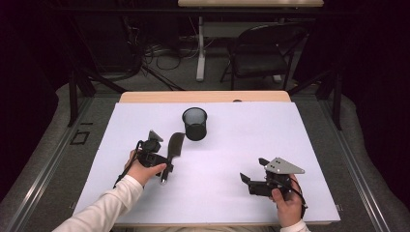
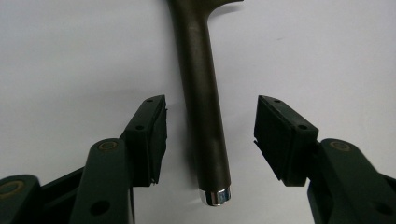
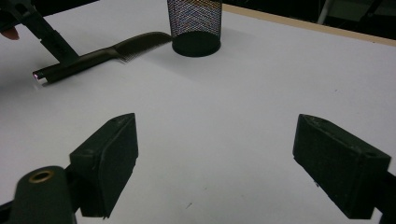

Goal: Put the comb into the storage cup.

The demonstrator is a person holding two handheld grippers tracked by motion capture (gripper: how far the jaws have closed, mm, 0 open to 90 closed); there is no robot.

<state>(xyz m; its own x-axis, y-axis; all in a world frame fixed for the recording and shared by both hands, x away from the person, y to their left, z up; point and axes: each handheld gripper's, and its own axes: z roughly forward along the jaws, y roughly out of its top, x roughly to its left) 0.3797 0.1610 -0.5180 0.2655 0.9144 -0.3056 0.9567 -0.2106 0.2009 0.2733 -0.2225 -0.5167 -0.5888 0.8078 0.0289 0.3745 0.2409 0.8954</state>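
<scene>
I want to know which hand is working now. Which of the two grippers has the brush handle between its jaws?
The left gripper: its open jaws stand on both sides of the brush handle. The right gripper is open over bare table.

No text, label, brand, number or sign can be read anywhere in these pictures.
</scene>
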